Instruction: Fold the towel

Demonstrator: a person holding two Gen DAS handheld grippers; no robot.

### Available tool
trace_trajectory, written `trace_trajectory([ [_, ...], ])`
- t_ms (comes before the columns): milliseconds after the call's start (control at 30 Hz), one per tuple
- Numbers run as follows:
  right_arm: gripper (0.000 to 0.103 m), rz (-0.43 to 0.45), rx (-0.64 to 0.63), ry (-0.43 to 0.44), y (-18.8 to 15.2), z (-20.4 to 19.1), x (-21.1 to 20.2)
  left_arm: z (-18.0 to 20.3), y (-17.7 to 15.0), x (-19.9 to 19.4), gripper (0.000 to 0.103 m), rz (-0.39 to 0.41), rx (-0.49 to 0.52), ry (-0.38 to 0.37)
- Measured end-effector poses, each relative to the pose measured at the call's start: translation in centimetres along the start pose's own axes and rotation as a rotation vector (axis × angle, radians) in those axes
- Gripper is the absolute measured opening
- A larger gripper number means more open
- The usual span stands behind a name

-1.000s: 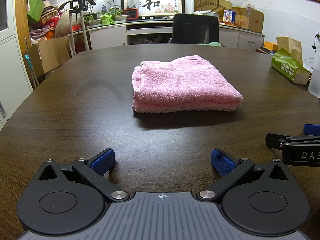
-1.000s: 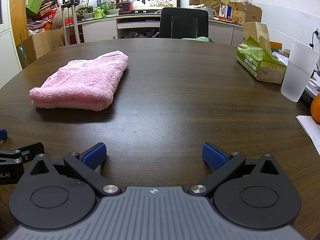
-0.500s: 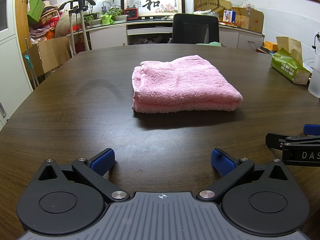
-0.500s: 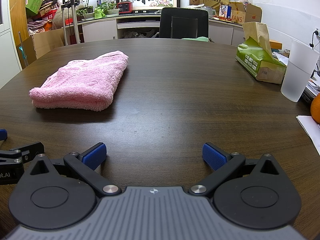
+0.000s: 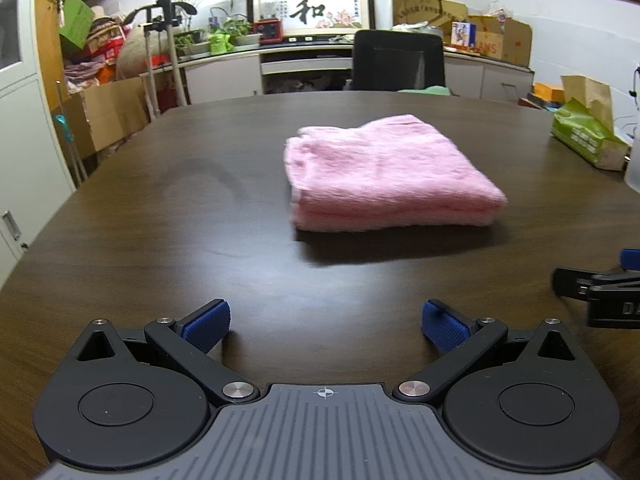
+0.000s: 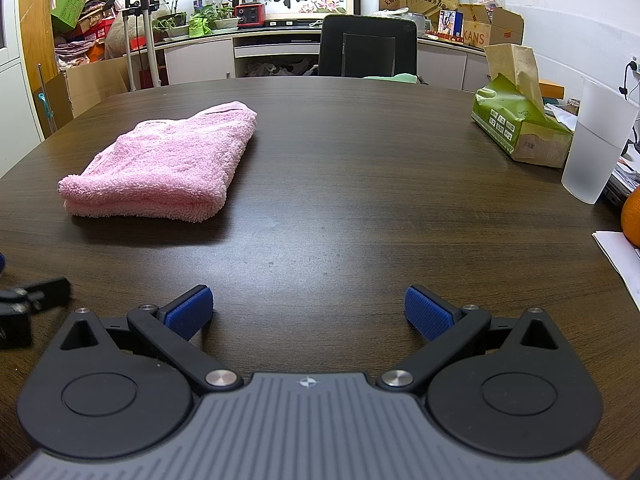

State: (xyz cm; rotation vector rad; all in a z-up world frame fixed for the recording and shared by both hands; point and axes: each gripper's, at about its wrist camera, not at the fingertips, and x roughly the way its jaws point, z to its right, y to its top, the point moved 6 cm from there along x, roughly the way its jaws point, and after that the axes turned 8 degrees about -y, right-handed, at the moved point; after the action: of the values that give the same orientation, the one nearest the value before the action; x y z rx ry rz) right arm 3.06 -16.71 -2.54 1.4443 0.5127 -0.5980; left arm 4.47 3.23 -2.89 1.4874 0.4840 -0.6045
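A pink towel lies folded in a thick rectangle on the dark wooden table, untouched. My left gripper is open low over the table, a short way in front of the towel's near folded edge. In the right wrist view the towel sits ahead to the left. My right gripper is open over bare table with nothing between its blue pads. Each gripper shows at the edge of the other's view: the right gripper and the left gripper.
A green tissue pack and a frosted plastic cup stand at the table's right side. An orange and papers lie by the right edge. A black chair stands behind the far edge.
My left gripper has shifted slightly to the left, so the towel sits a little further right in its view, with some blur. The right gripper and the towel have not moved.
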Motion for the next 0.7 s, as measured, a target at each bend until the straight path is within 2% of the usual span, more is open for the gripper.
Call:
trace_trajectory([
  [300, 0.103, 0.0, 0.0, 0.0, 0.0, 0.0, 0.0, -7.7, 2.1, -0.1, 0.103, 0.022, -0.038, 0.129],
  [700, 0.103, 0.0, 0.0, 0.0, 0.0, 0.0, 0.0, -13.4, 2.3, 1.0, 0.103, 0.051, -0.147, 0.15],
])
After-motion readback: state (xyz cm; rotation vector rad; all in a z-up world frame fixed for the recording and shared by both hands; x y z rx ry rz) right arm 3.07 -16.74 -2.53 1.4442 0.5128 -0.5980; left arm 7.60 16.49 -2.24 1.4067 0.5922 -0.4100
